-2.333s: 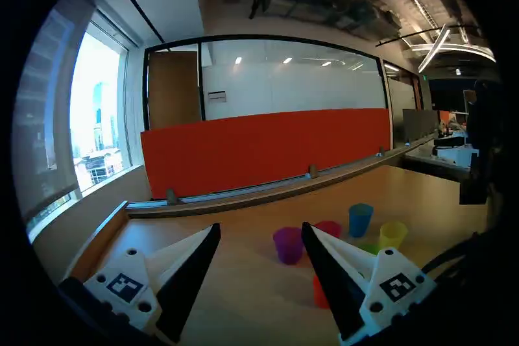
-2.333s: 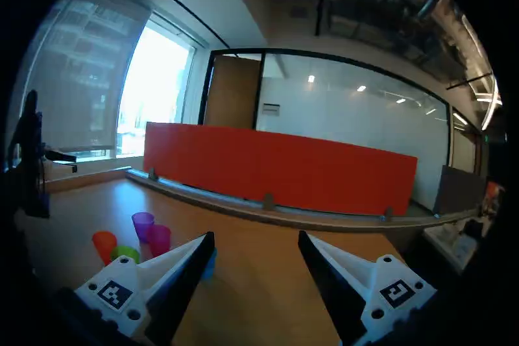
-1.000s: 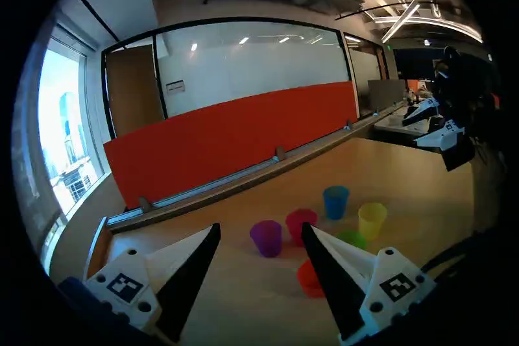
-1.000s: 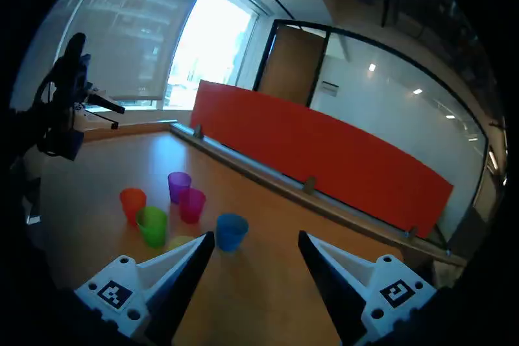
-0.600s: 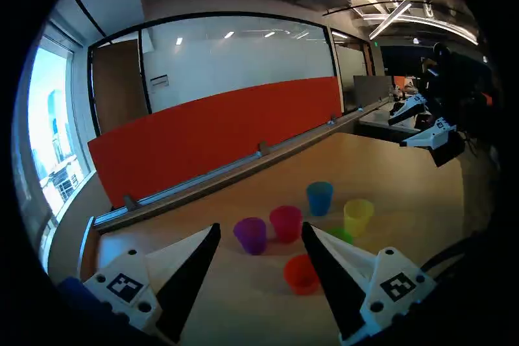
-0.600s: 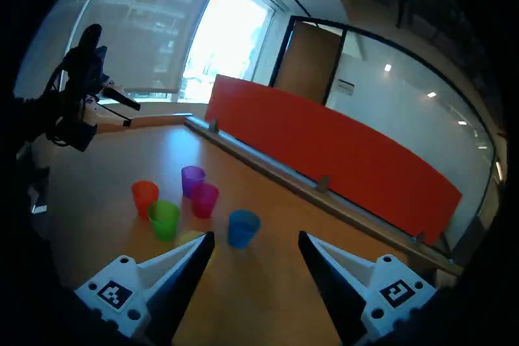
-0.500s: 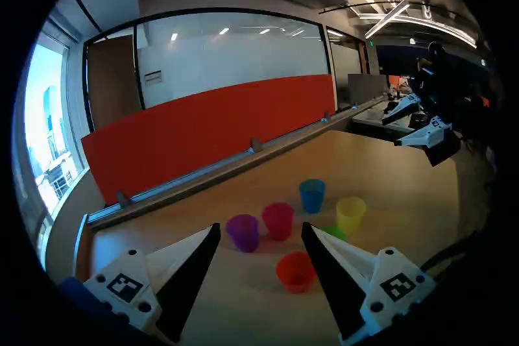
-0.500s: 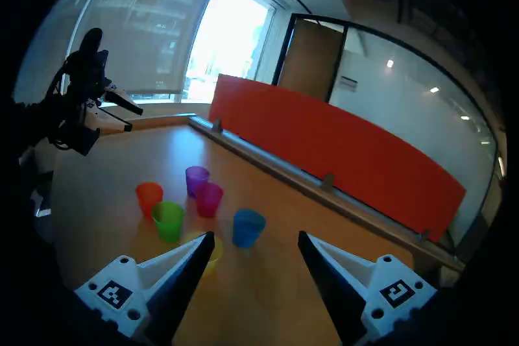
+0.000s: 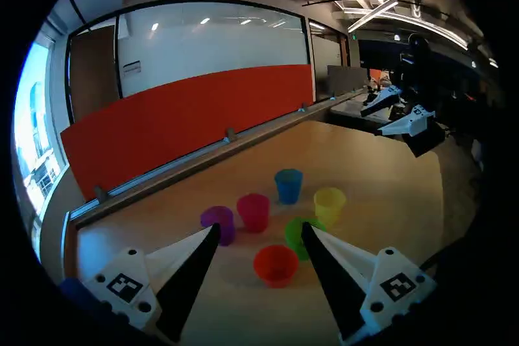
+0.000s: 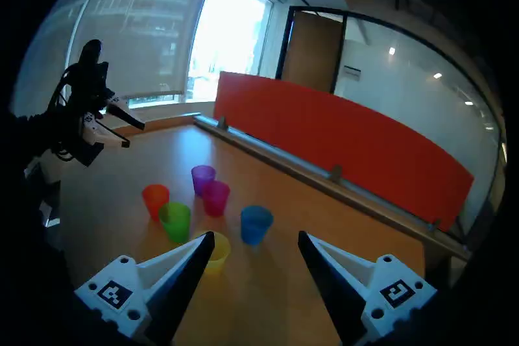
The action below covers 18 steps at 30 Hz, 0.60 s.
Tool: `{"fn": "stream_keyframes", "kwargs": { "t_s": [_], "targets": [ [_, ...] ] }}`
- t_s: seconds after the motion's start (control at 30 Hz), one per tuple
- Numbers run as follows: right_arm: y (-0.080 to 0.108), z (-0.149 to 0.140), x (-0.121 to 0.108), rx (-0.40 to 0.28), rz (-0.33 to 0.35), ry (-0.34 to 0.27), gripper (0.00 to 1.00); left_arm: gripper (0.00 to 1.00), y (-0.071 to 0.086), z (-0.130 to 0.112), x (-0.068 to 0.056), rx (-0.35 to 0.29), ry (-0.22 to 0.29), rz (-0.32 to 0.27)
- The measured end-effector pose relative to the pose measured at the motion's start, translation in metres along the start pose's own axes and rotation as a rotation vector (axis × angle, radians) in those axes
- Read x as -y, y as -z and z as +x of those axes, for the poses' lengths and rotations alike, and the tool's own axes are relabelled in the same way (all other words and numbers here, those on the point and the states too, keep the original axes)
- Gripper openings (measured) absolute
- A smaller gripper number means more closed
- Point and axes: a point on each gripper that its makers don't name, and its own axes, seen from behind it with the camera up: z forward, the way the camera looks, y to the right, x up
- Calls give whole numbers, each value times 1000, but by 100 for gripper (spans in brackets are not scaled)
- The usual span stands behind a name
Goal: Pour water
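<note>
Six small cups [image 9: 253, 211] stand upright in a cluster on the desk [image 9: 389, 197]. The orange cup [image 9: 276, 265] is nearest the left gripper [image 9: 259, 226], whose fingers gape wide and hold nothing. The right gripper [image 10: 255, 234], near the yellow cup [image 10: 217, 250], has its fingers equally wide and empty.

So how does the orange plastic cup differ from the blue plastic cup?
Colour: the orange plastic cup is orange-red, the blue plastic cup blue. Place: the orange cup stands nearest the left gripper; the blue cup stands farther back, toward the red partition. Both stand upright on the wooden table, ungripped.
</note>
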Motion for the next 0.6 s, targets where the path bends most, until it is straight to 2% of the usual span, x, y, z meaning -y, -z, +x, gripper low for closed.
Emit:
{"fn": "stream_keyframes", "kwargs": {
  "t_s": [0.2, 0.6],
  "targets": [
    [-1, -1, 0, 3, 11, -12, 100, 93, -8, -9, -19, 26, -10, -50],
    [-3, -4, -3, 17, 18, -8, 100, 93, -16, -22, -42, 66, -34, -120]
  ]
}}
